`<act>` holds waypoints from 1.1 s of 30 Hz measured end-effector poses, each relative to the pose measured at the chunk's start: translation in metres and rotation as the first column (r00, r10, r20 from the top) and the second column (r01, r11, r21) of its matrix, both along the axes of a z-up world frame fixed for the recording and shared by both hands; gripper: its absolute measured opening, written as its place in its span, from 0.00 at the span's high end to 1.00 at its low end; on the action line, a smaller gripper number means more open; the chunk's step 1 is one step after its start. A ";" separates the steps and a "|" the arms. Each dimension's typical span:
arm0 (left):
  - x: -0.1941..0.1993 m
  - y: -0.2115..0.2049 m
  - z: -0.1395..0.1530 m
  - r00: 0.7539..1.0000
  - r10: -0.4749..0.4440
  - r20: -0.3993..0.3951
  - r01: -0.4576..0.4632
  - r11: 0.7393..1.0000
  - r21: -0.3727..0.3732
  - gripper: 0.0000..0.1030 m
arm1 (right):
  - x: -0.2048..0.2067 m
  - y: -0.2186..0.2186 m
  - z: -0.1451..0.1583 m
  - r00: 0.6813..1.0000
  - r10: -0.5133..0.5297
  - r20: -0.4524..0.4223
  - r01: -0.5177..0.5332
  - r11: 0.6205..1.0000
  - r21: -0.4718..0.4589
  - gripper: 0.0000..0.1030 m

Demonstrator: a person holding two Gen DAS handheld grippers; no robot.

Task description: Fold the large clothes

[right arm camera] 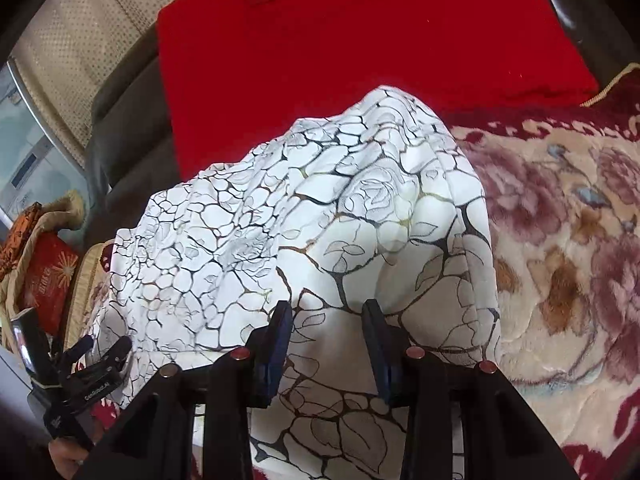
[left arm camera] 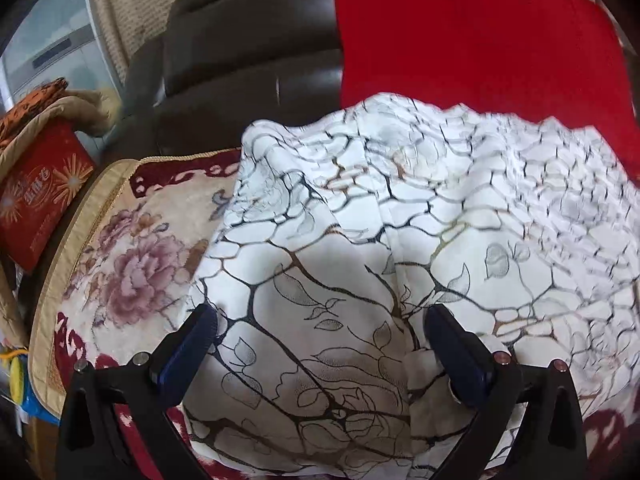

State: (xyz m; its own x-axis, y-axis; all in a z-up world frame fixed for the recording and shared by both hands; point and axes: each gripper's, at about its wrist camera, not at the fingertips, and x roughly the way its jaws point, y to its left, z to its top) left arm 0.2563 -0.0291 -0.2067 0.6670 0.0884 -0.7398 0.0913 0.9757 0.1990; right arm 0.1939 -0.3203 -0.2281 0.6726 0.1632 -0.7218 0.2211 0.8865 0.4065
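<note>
White patterned cloth (left arm camera: 360, 240) lies under both downward-tilted tongs: left tongs (left arm camera: 320, 324) apart, right tongs (right arm camera: 326, 316) seemingly apart.

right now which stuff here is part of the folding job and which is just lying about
Part of the job:
- white patterned garment, bunched up on the floral blanket
- left gripper and right gripper, cloth between the jaws of each

Just lying about:
- red cloth behind the garment
- red box at the far left
- dark sofa
</note>
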 end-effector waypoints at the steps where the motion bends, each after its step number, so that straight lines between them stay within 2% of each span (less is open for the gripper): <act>1: -0.001 0.000 0.001 1.000 0.006 0.009 -0.006 1.000 0.001 0.00 | -0.001 0.000 0.001 1.000 0.001 0.006 -0.001 1.000 0.008 0.58; 7: -0.021 0.000 0.024 0.994 0.033 0.107 -0.033 0.999 -0.001 0.00 | -0.015 -0.008 0.008 0.997 -0.026 0.072 0.020 0.997 0.080 0.58; 10: -0.037 -0.001 0.040 0.984 0.052 0.173 -0.053 0.999 0.000 0.00 | -0.028 -0.006 0.023 0.989 -0.026 0.149 0.015 0.997 0.074 0.58; 18: -0.063 -0.002 0.067 0.968 0.065 0.242 -0.053 0.997 -0.058 0.00 | -0.052 0.011 0.044 0.964 0.015 0.266 -0.036 0.997 0.074 0.53; 23: -0.072 -0.006 0.068 0.966 0.055 0.252 -0.040 0.997 -0.065 0.00 | -0.058 0.026 0.046 0.965 0.035 0.260 -0.054 0.996 0.067 0.53; 33: -0.062 -0.010 0.059 0.974 0.037 0.225 -0.024 0.998 -0.059 0.00 | -0.049 0.032 0.035 0.974 0.036 0.225 -0.053 0.996 0.069 0.53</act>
State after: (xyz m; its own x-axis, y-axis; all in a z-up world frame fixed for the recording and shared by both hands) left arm 0.1943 -0.0395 -0.1481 0.8151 0.0744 -0.5745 0.0204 0.9874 0.1569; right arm 0.1451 -0.2886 -0.1930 0.8059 0.2444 -0.5392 0.0782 0.8588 0.5062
